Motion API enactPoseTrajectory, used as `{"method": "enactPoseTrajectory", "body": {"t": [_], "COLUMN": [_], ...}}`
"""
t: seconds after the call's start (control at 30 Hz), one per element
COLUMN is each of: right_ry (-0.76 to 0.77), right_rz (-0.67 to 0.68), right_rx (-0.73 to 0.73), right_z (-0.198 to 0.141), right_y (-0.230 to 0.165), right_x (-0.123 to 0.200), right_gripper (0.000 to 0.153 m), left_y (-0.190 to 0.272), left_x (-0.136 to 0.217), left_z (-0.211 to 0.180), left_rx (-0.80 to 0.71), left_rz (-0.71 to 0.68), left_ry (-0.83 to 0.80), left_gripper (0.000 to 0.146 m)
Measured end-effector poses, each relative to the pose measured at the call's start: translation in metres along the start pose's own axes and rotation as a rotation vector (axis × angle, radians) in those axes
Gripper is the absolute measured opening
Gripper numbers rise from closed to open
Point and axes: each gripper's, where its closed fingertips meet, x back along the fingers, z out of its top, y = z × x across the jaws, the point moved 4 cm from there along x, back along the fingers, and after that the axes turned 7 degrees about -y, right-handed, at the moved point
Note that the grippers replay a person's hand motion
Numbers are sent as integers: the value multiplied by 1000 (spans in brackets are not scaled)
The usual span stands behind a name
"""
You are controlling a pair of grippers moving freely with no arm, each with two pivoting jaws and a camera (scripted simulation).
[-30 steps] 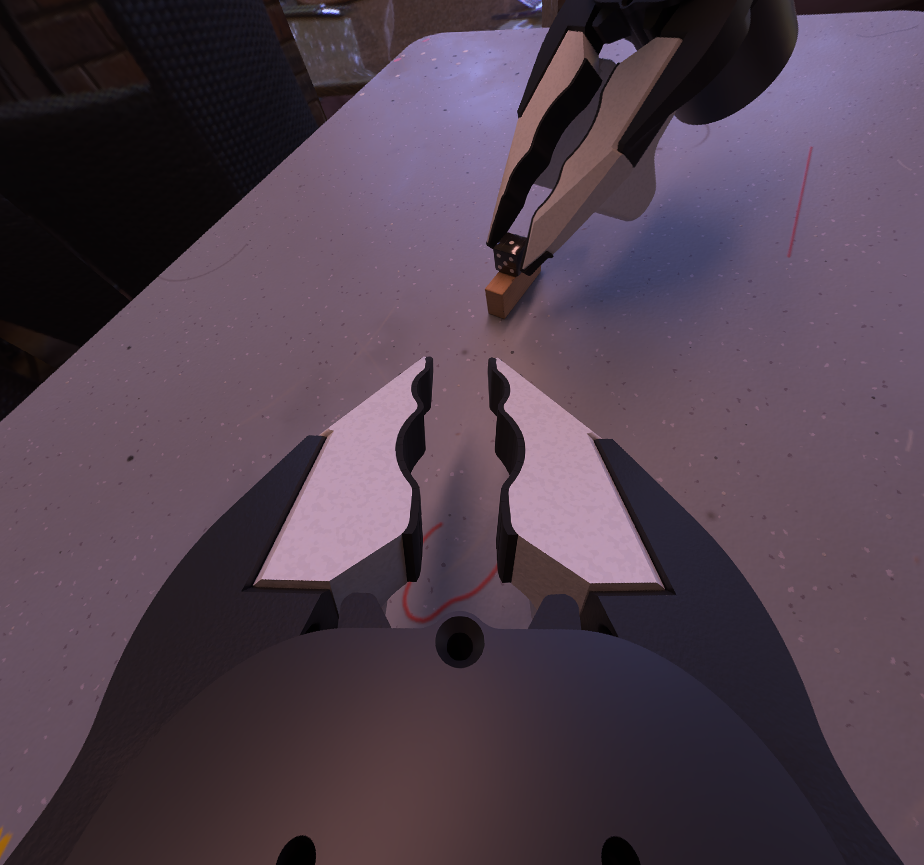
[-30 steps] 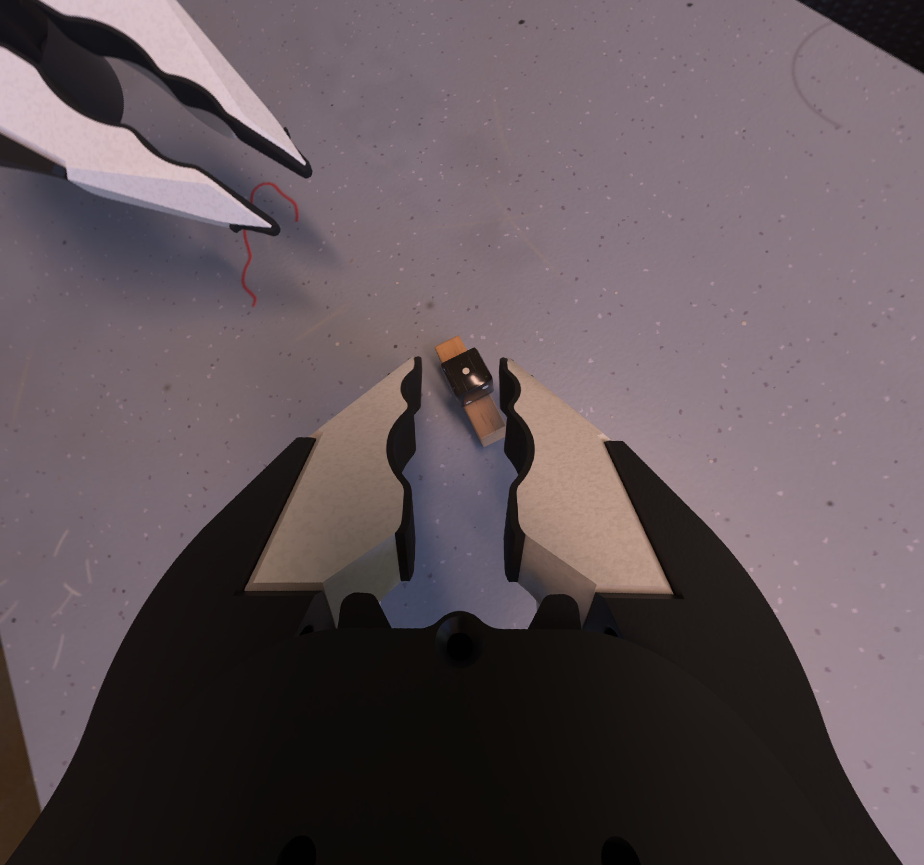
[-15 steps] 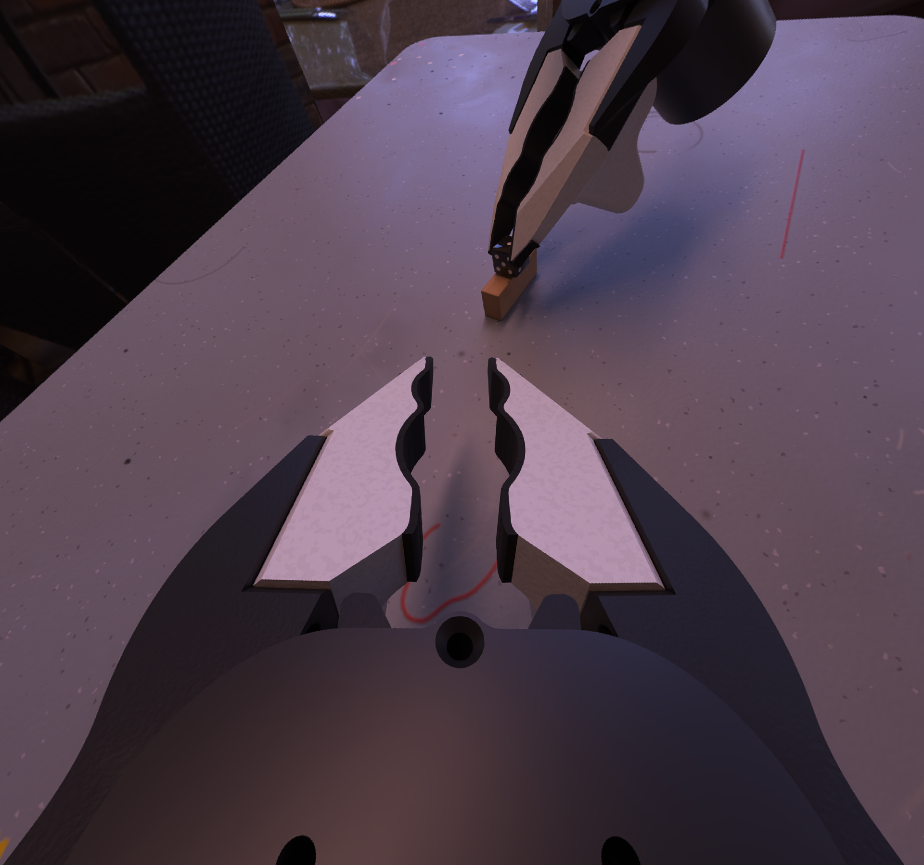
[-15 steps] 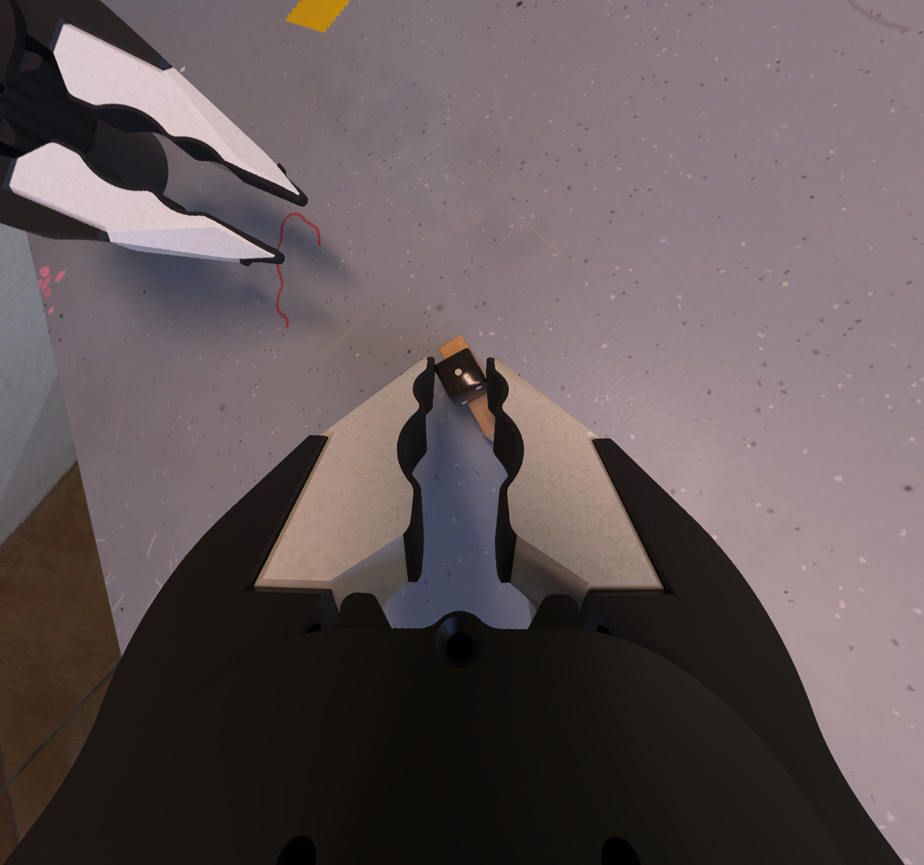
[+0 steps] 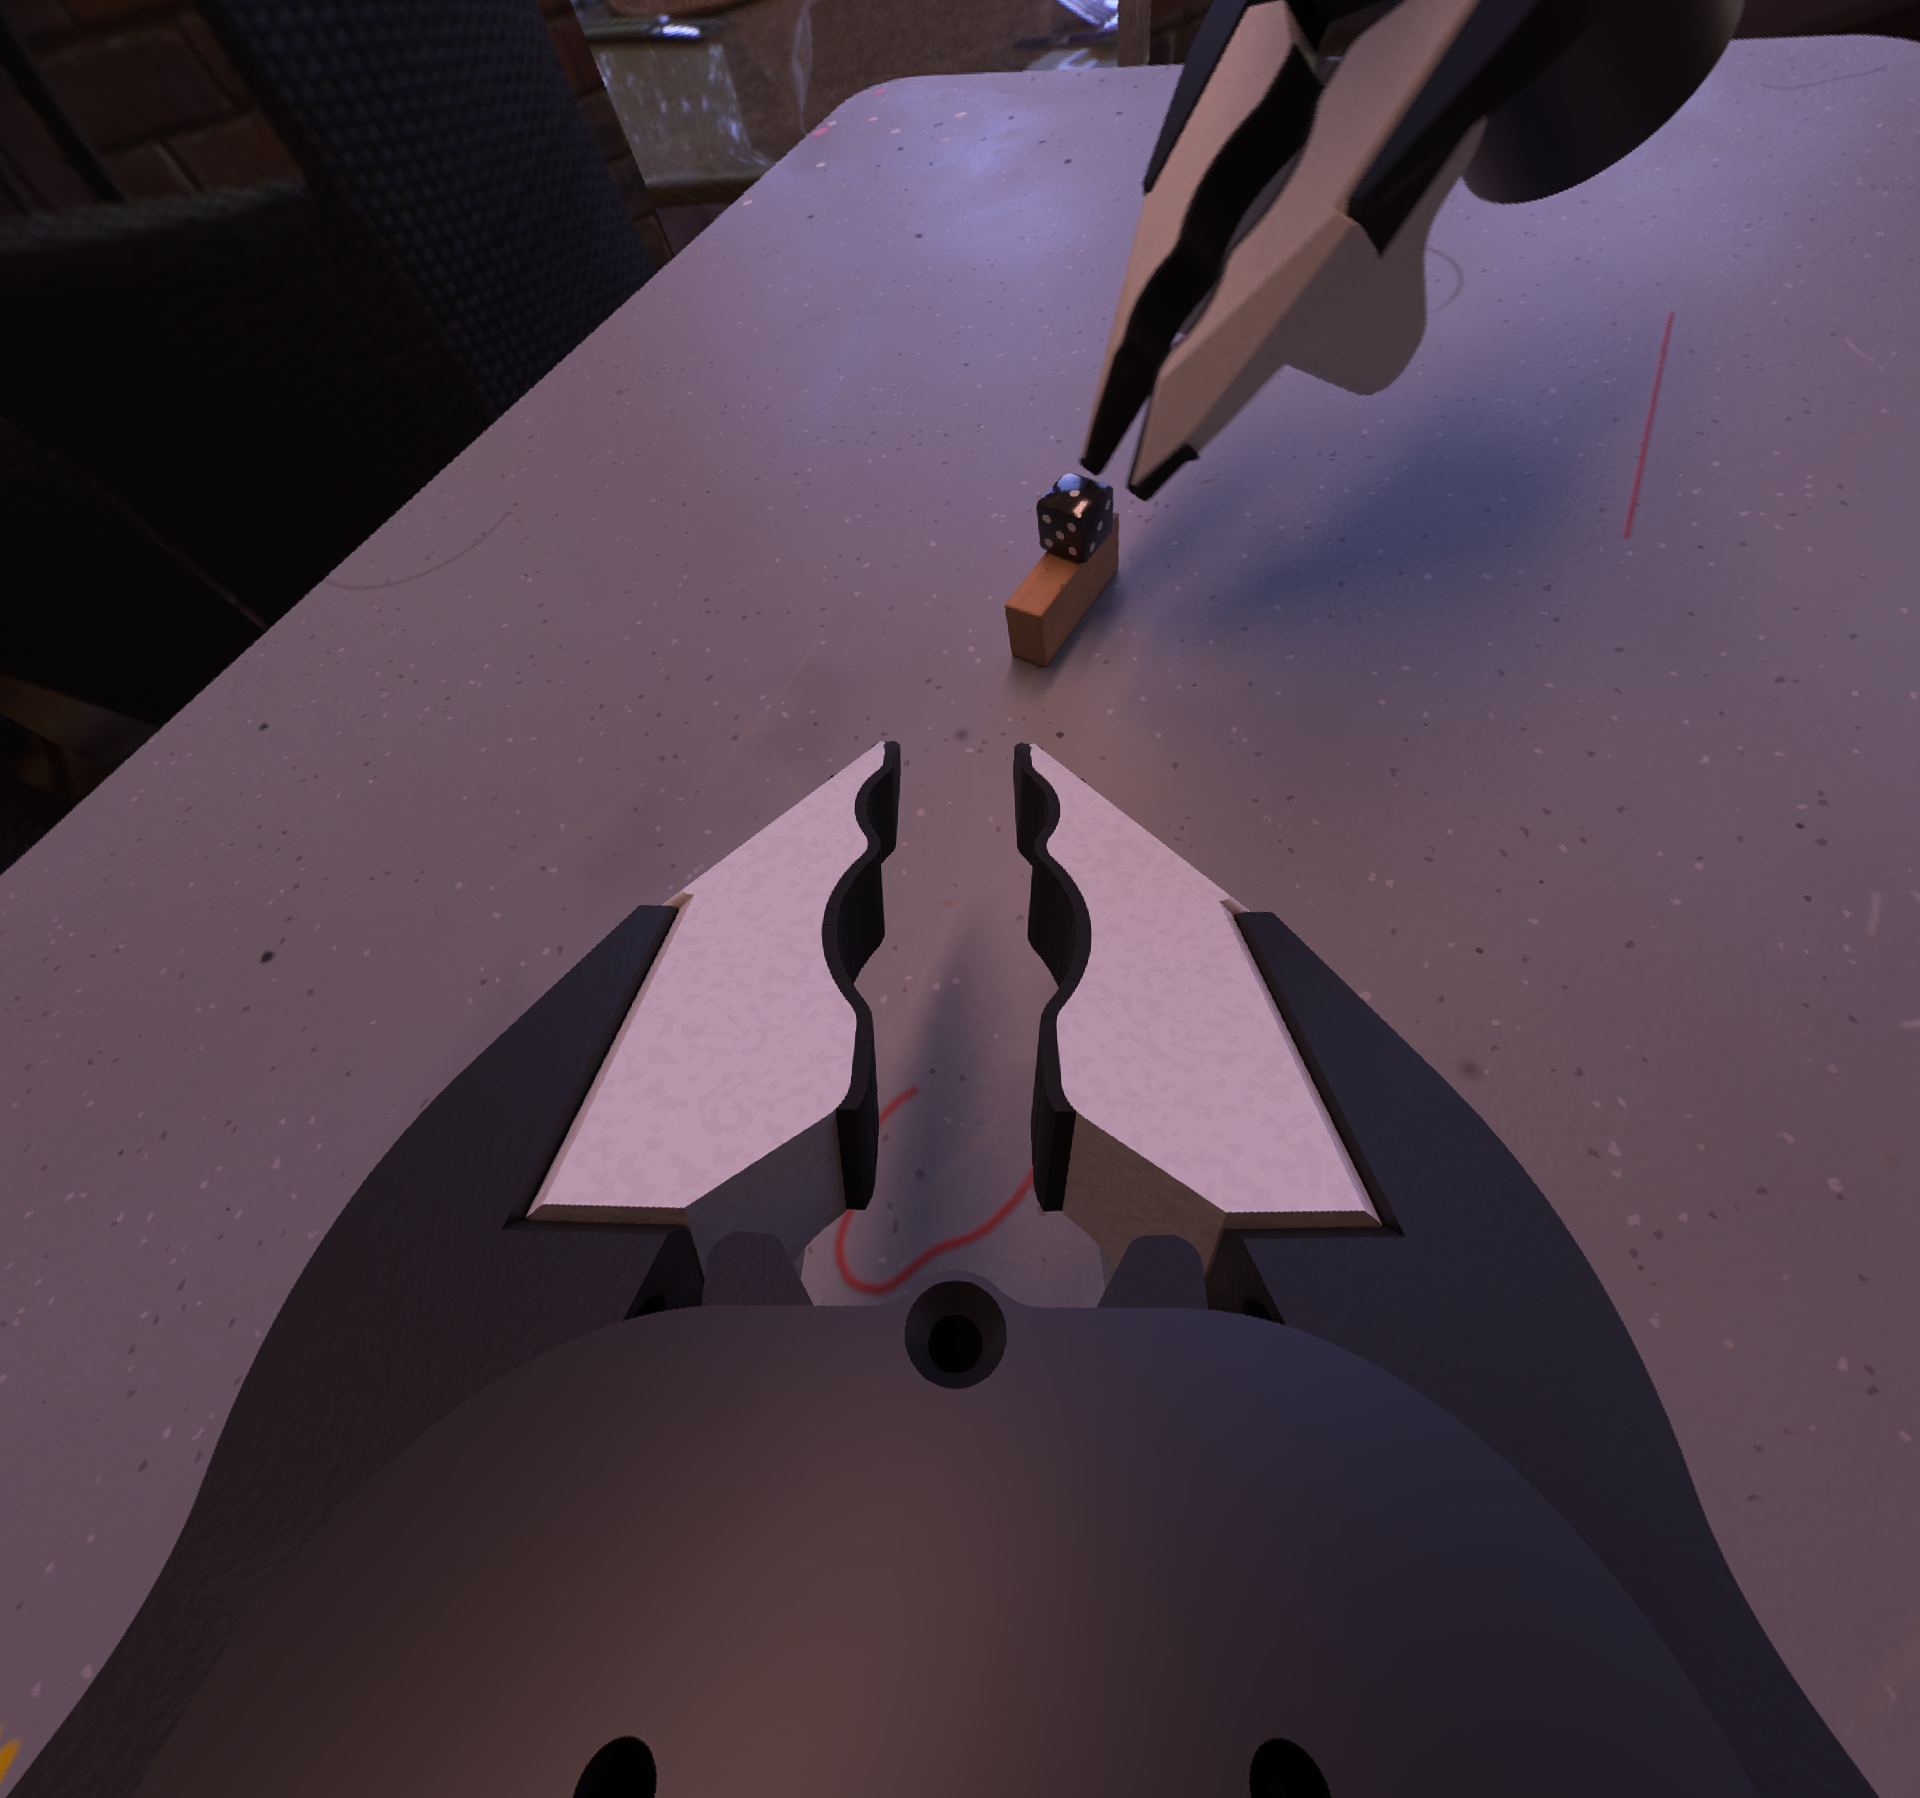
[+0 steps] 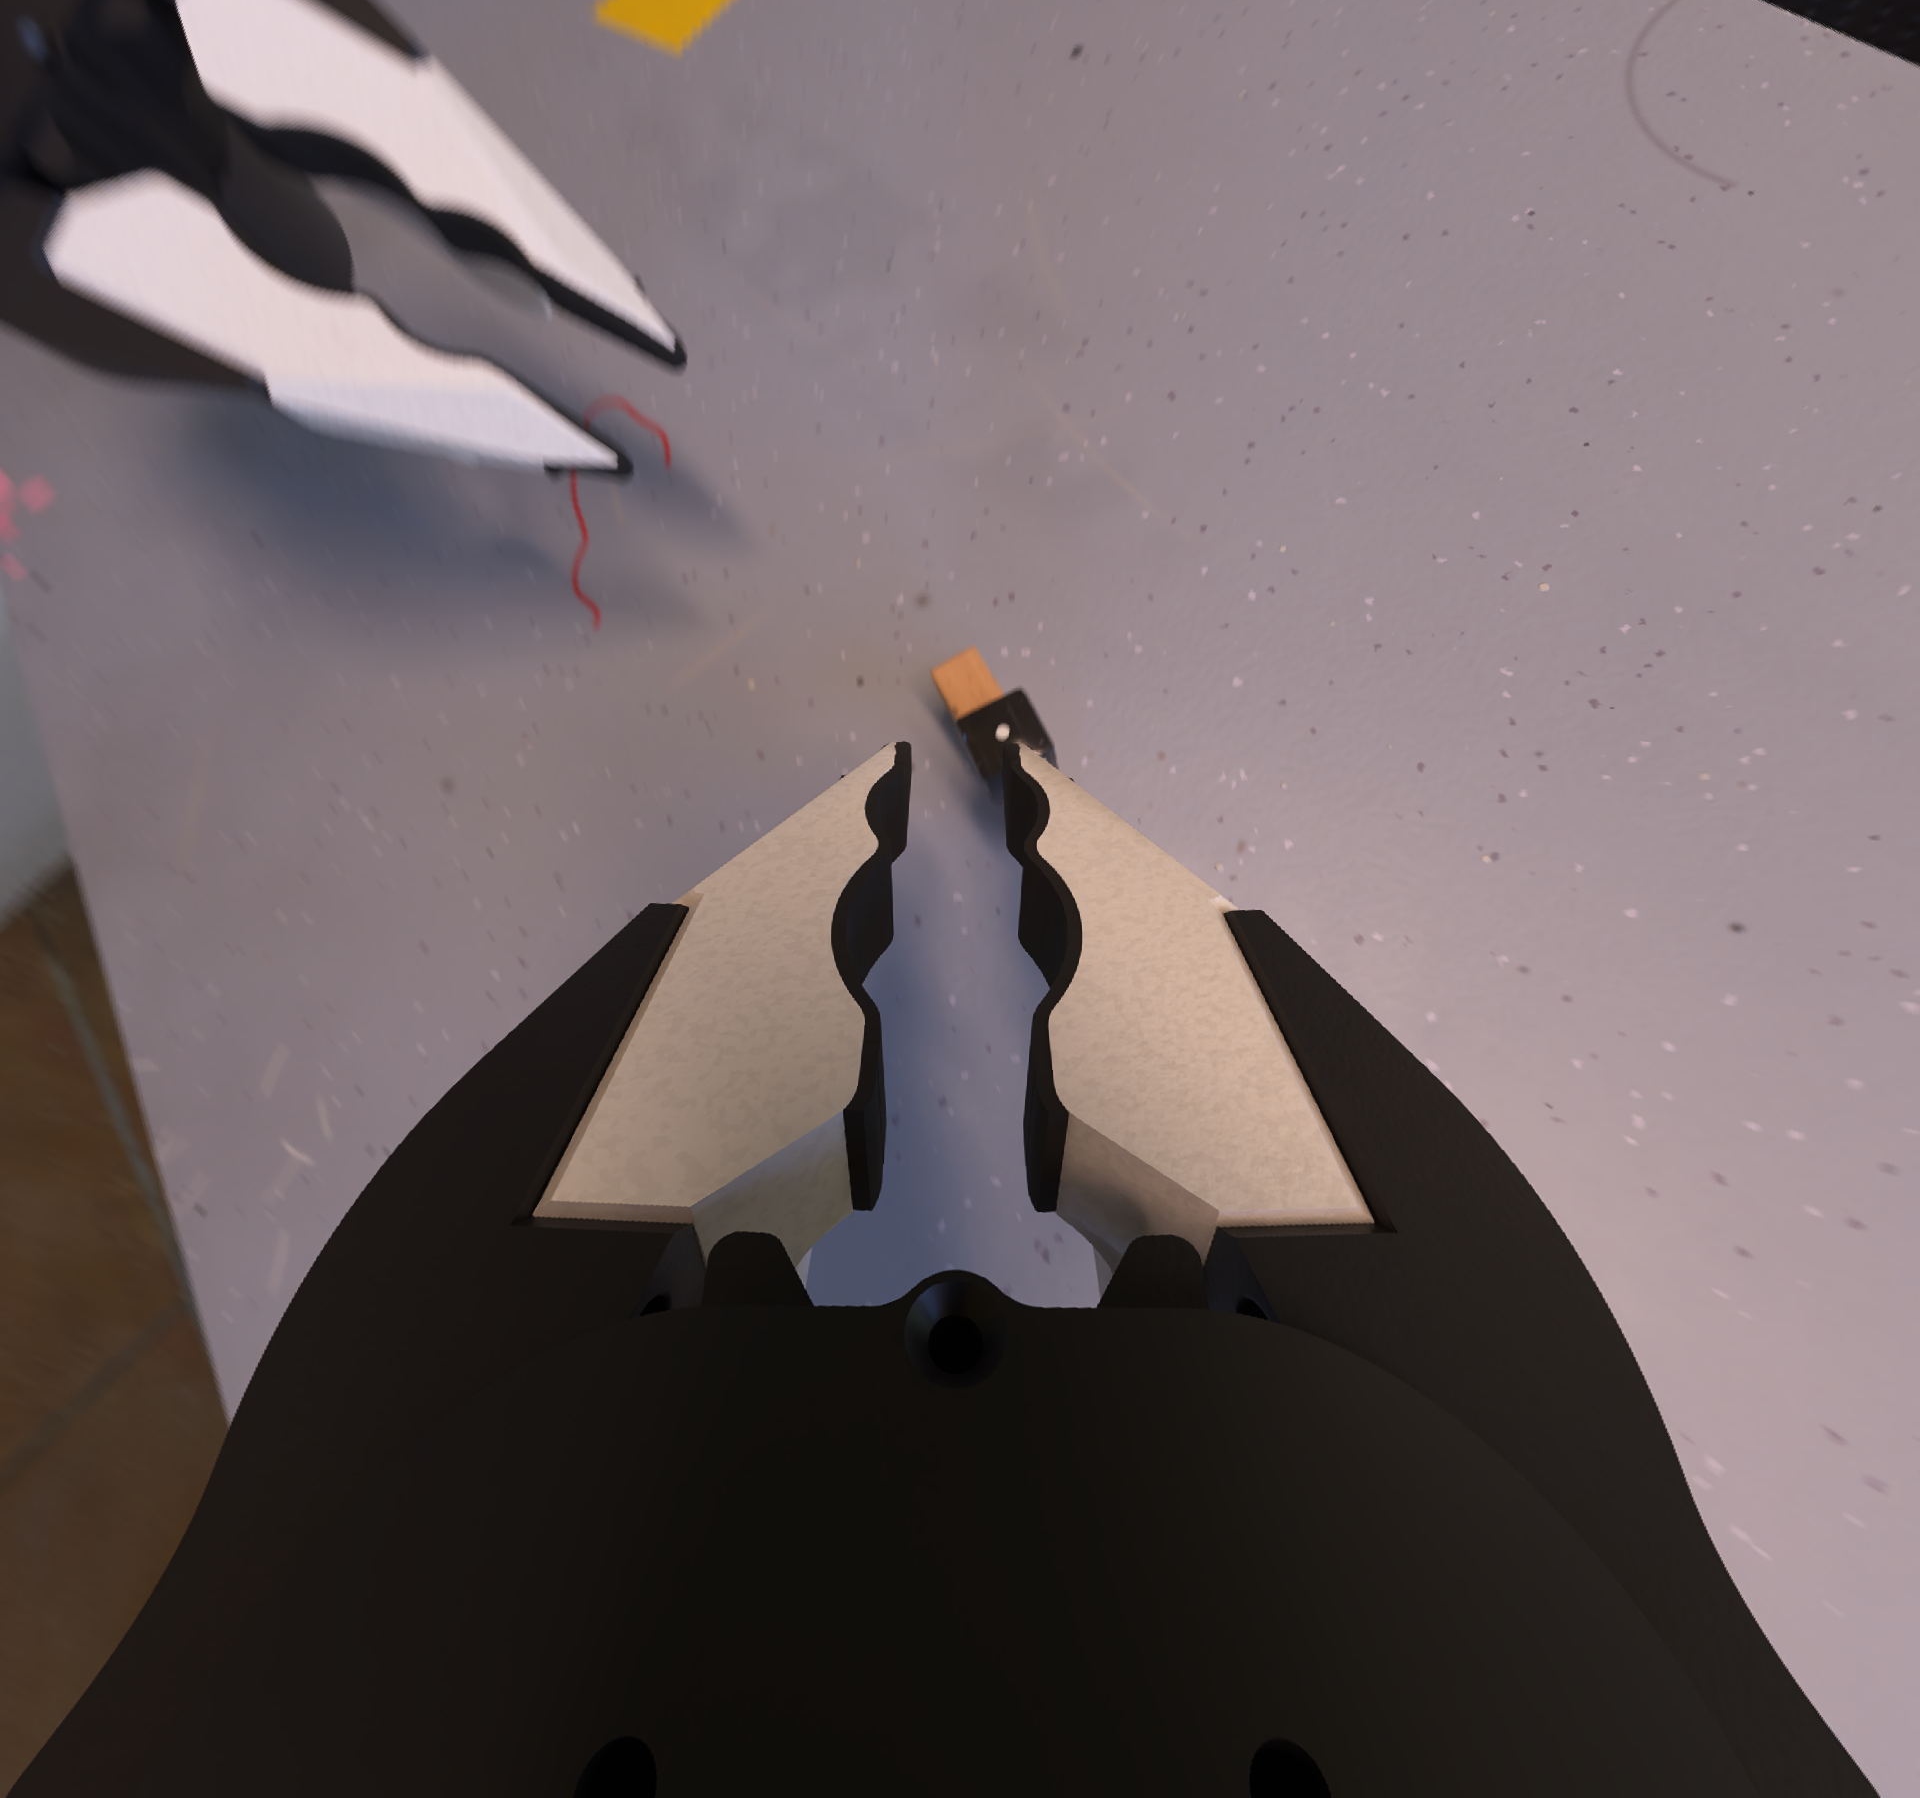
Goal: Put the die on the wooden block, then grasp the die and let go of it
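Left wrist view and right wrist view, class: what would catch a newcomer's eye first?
A black die perches on the far end of a small wooden block mid-table. Just above it hangs the right tool, jaws slightly apart and clear of the die. Nearer, the left tool hovers open above a red squiggle on the grey table.

Surface (image 5: pixel 1455 865) around wooden block (image 5: pixel 1049 610) is bare on all sides. Only obstruction: right tool (image 5: pixel 1138 481) hanging just above the die (image 5: pixel 1075 524) on the block. Left tool (image 5: pixel 956 761) sits well short, lane between them unobstructed.
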Motion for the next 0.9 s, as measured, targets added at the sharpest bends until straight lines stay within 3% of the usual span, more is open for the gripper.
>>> {"method": "enactPoseTrajectory", "body": {"t": [0.17,0.33,0.53,0.67,0.9], "right_ry": [-164,-212,-215,-180,75], "right_rz": [-147,-238,-165,-46,503], "right_rx": [262,415,450,413,147], "right_z": [-21,-35,-33,-28,-9], "right_y": [-14,-25,-18,-24,-73], "right_x": [5,1,-12,-10,17], "right_gripper": [15,17,22,18,17], "left_y": [-1,0,6,18,64], "left_x": [1,0,2,3,13], "left_z": [0,1,3,6,26], "left_rx": [4,1,-18,-49,-323], "left_rz": [5,0,-15,-66,-181], "left_ry": [4,7,15,33,175], "left_gripper": [21,21,20,20,26]}}
